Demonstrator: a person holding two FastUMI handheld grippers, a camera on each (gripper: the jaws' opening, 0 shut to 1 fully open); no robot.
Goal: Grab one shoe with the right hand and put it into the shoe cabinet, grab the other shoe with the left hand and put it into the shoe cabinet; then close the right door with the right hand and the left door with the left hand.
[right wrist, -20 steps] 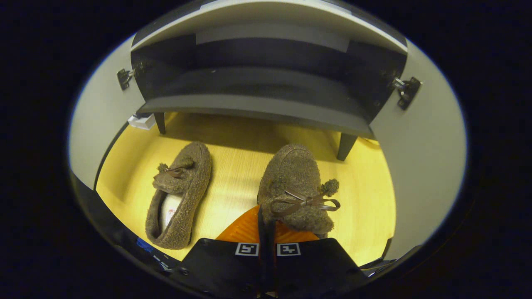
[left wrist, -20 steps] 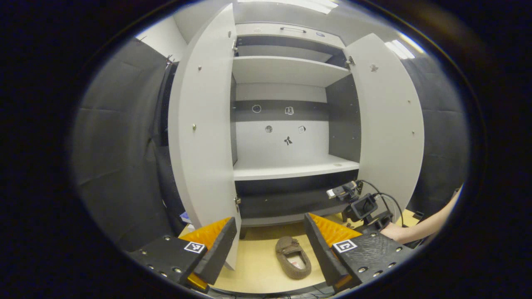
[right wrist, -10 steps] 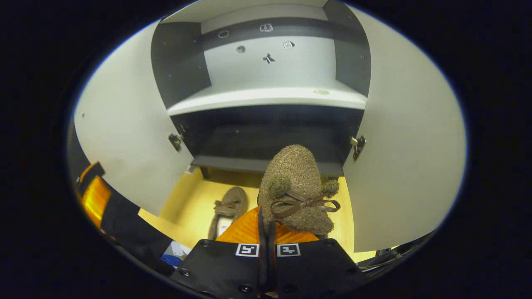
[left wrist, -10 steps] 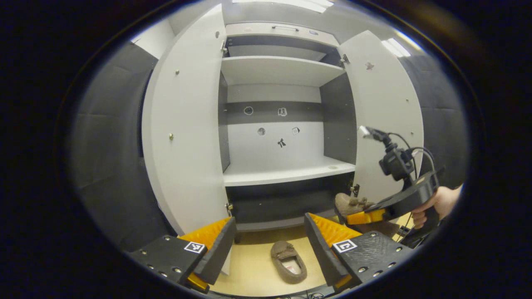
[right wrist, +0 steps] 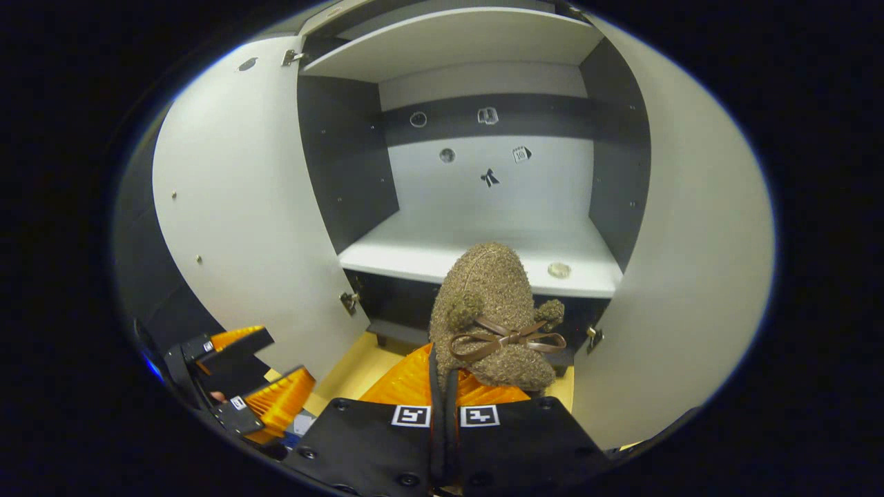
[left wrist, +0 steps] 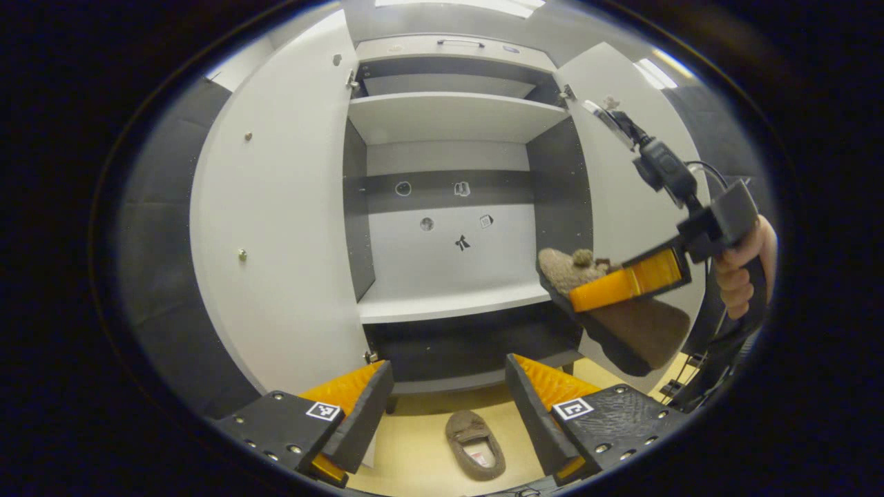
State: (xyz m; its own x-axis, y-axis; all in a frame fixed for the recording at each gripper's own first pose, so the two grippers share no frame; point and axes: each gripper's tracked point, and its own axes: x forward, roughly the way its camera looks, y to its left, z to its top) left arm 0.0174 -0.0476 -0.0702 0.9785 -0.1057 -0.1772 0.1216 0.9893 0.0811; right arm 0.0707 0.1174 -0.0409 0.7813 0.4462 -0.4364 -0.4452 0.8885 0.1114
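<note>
Here the shoe cabinet [left wrist: 449, 304] stands wide open, and things read from left to right in the left gripper view. Farthest left hangs the left door [left wrist: 276, 228], swung fully outward. Next comes the left gripper [left wrist: 442, 414], low in front of the cabinet, its two fingers spread well apart with nothing between them. Through that gap, on the pale wooden floor [left wrist: 414, 455] just before the cabinet's base, lies the second shoe [left wrist: 475, 444], a brown fuzzy slipper with its toe pointing toward the cabinet; it sits below and beyond the fingers, touching neither. Behind rises the middle shelf [left wrist: 456, 304], with small stickers on the back panel above it. Farther right, the right gripper [left wrist: 625, 283] is held up in a hand [left wrist: 739, 266], level with that shelf and just in front of the right door [left wrist: 621, 207]. It carries the first shoe [left wrist: 608, 310], sole turned down and toe aimed at the cabinet opening.

In the right gripper view, the left gripper [right wrist: 259, 390] shows low at the left, jaws apart, beside the left door [right wrist: 242, 221]. At centre the right gripper [right wrist: 445, 386] is clamped on the first shoe [right wrist: 492, 314], fingers nearly together pinching its heel end; bow and pompoms sit on top, and the toe points at the middle shelf [right wrist: 483, 255], in the air, not yet over it.
</note>
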